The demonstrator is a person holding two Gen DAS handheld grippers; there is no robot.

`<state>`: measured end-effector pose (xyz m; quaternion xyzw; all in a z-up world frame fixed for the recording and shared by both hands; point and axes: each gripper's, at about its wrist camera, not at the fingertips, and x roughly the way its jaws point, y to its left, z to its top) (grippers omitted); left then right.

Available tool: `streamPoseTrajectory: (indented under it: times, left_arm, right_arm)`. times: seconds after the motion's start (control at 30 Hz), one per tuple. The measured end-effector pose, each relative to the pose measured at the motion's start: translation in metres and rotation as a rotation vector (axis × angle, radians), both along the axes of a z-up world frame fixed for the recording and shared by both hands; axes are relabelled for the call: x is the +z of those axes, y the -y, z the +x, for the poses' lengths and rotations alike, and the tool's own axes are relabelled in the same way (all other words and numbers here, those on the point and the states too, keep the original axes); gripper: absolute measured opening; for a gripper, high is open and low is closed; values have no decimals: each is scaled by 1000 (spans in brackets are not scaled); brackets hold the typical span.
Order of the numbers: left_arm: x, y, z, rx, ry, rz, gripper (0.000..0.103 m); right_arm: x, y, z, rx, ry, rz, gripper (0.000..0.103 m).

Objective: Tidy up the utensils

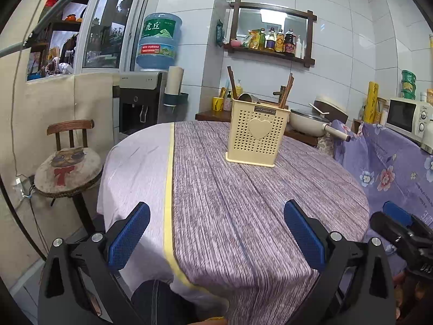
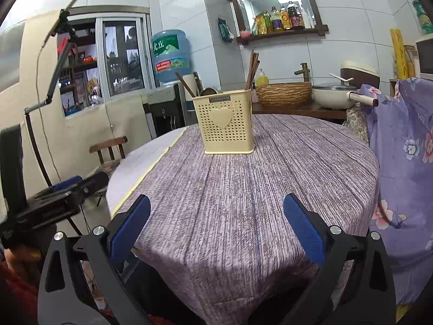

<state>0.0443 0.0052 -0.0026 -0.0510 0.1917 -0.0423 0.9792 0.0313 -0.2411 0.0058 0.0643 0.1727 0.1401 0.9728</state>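
Note:
A cream perforated utensil holder [image 1: 256, 135] [image 2: 224, 124] with a heart on its front stands upright on the round table [image 1: 243, 203] [image 2: 257, 189], toward its far side. Brown chopsticks [image 1: 286, 90] [image 2: 252, 67] and a metal utensil [image 1: 247, 98] stick out of its top. My left gripper [image 1: 216, 233] hovers open over the table's near edge with nothing between its blue pads [image 1: 128, 239]. My right gripper [image 2: 216, 230] is open as well, empty, at the near edge and well short of the holder. In each wrist view the other gripper shows at the frame's side.
A wooden chair [image 1: 69, 162] with a round cushion stands left of the table. A water dispenser [image 1: 143, 100] is behind it. A floral purple cloth [image 1: 392, 168] covers furniture on the right, with a pan [image 1: 311, 122] and microwave [image 1: 408, 116] beyond. A stand with a cable [image 2: 48, 86] rises at left.

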Motion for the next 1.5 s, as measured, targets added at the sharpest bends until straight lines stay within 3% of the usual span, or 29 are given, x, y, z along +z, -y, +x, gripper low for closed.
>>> streamPoseTrajectory:
  times: [0.23, 1.5]
  left_arm:
    - [7, 4, -16, -3, 48, 25, 98]
    - [3, 3, -22, 1, 45, 10, 98]
  right_arm:
    - [8, -2, -13, 3, 31, -2, 97]
    - [9, -1, -12, 18, 35, -15, 97]
